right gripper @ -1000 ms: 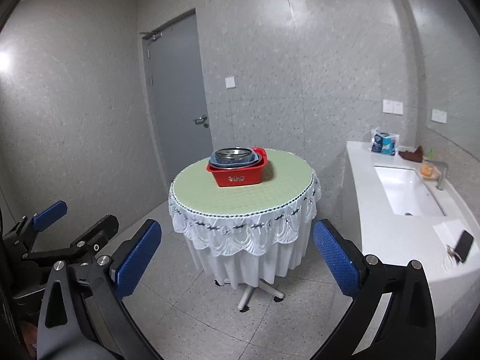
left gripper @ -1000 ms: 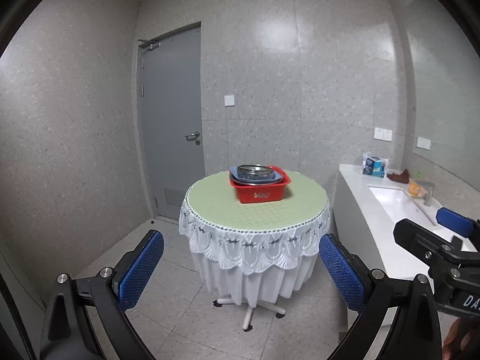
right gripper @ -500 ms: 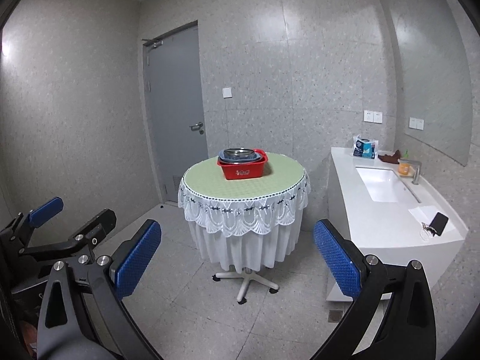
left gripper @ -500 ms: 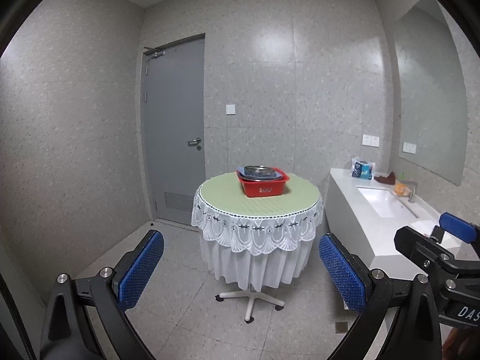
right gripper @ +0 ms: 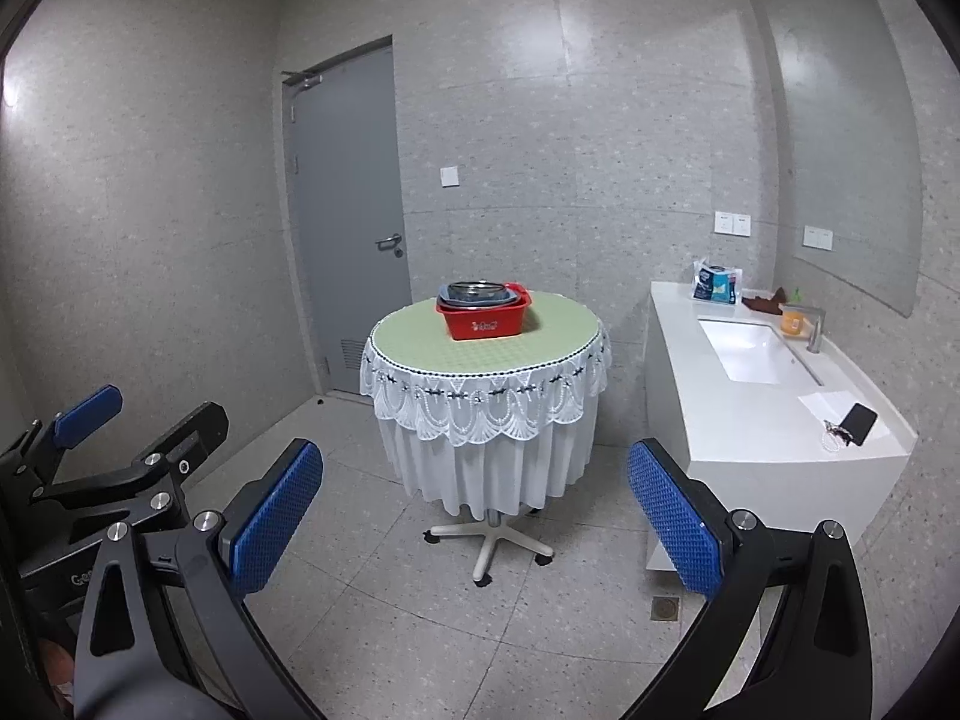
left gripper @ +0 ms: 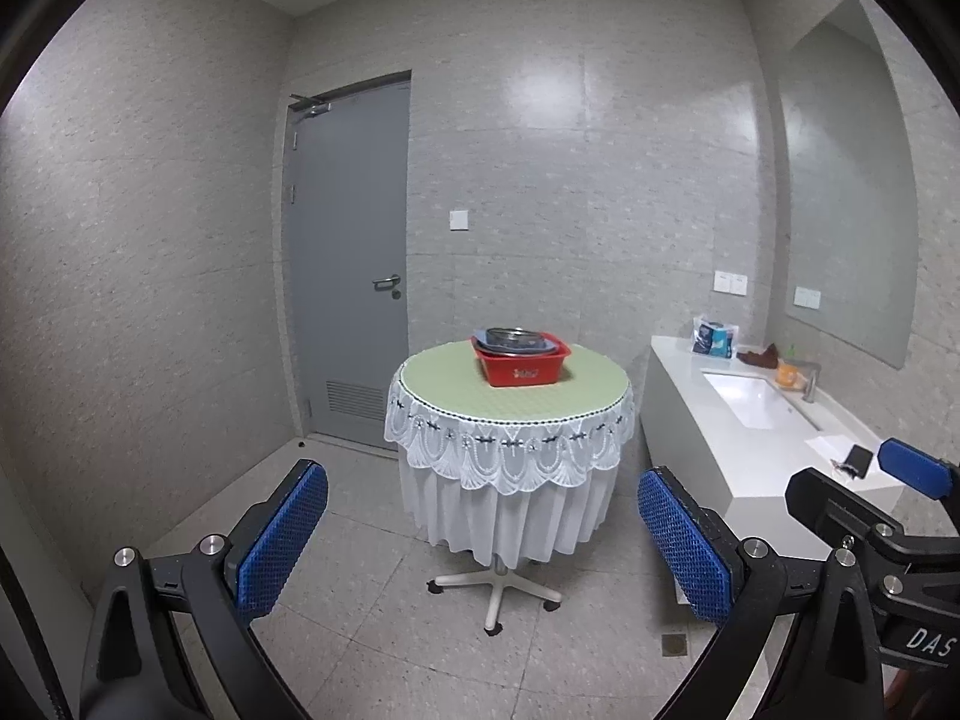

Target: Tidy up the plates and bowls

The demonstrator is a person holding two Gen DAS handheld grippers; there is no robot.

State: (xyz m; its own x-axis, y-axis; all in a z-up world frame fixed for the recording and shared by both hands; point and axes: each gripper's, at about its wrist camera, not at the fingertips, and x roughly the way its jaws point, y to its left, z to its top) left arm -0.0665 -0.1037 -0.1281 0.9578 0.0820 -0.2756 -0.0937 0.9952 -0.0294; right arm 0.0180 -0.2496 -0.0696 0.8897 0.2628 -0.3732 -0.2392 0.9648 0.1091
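Both the left gripper (left gripper: 480,531) and right gripper (right gripper: 474,507) gape wide, holding and touching nothing; the plates and bowls (left gripper: 516,340) sit stacked in a red basin (left gripper: 523,367) on the round table (left gripper: 444,387), well apart from both

My left gripper (left gripper: 480,540): matte black angular arms, silver round screws, blue diamond-textured rubber pads (left gripper: 282,537). My right gripper (right gripper: 474,519): same black frame, silver screws, same blue pads (right gripper: 675,519). White "DAS" lettering shows on its black body in the left wrist view.
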